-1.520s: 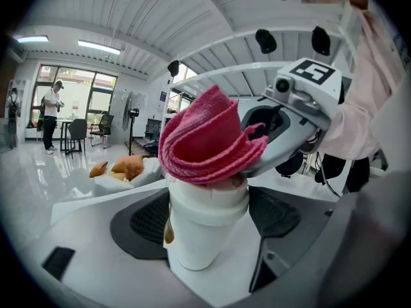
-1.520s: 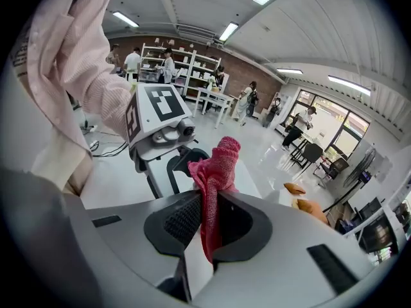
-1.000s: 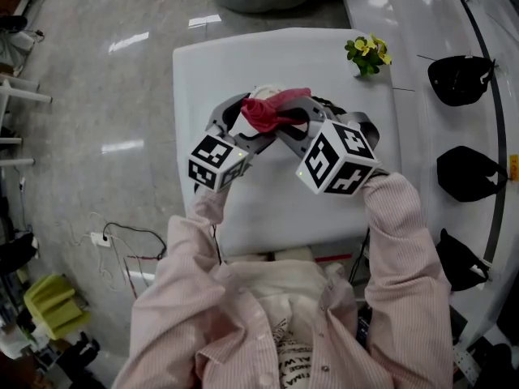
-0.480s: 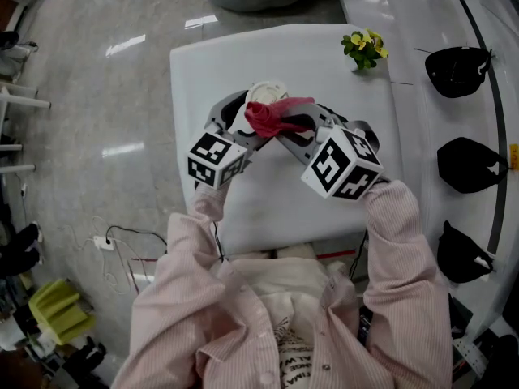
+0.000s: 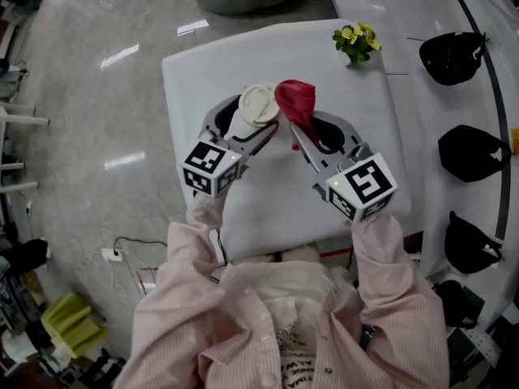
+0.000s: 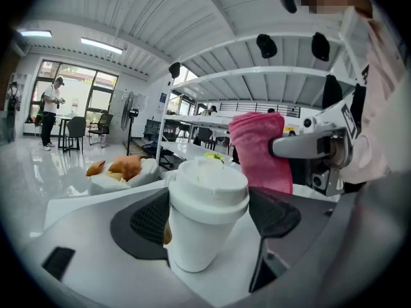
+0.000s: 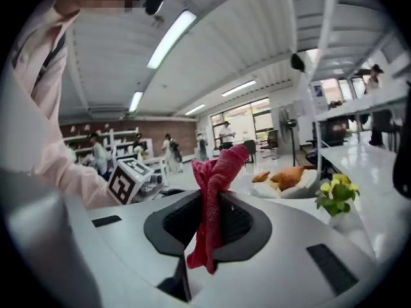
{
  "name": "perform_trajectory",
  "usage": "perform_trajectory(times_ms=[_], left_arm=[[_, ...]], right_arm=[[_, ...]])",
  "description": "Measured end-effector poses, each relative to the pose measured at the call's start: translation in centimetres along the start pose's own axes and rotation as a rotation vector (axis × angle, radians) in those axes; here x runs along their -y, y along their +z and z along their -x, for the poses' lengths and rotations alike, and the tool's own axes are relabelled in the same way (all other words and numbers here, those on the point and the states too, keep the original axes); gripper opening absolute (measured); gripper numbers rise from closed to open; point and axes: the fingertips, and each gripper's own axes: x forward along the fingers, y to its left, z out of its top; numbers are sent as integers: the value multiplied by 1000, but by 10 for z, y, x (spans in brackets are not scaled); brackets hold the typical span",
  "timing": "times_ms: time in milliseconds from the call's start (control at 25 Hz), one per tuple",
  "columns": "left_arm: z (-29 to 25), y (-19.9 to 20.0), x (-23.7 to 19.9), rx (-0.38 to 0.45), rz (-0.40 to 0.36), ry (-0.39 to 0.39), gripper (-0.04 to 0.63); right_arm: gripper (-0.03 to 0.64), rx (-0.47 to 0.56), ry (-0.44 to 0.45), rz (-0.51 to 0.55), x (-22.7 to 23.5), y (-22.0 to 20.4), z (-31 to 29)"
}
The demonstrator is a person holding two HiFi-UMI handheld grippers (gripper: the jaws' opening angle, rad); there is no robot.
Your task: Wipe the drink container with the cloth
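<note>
Over the white table (image 5: 195, 63) at upper centre, the red cloth (image 5: 296, 100), pinched by the jaws of the right gripper (image 5: 304, 128), had lifted off the lid (image 5: 259, 104) of the cup (image 6: 202, 230) clamped in the left gripper (image 5: 247, 124), so one wiping pass seemed finished.

Head view: from above the person, facing steeply down onto the white table (image 5: 195, 63). Left gripper view, riding close behind the left claw (image 6: 207, 220), looking level past the cup (image 6: 209, 181) to the cloth (image 6: 260, 153). Right gripper view, equally close behind the right claw (image 7: 207, 222), cloth dead ahead. Shared with the head view: cloth and flowers (image 7: 335, 197).
</note>
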Motion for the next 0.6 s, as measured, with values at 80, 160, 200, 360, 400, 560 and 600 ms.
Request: perform_trajectory(times_ms=[80,160,200,360,400,560,600], left_arm=[[0,0,0,3,2,0,388],[0,1,0,3,1,1,388],[0,1,0,4,1,1,388],[-1,1,0,11,6,2,388],[-1,1,0,12,7,2,388],[1,1,0,19,9,4,388],[1,1,0,21,9,4,388]], right_arm=[[46,64,-84,-139,8,-7,8],[46,112,-154,-285,13,-17,12],[46,132,-178,-364,14,-23,13],[46,183,-242,-626,19,-40,11],[46,196,-257,-679,20,-43,10],[46,260,-301,-860,20,-53,4],[46,269,-309,-889,20,-55,2]])
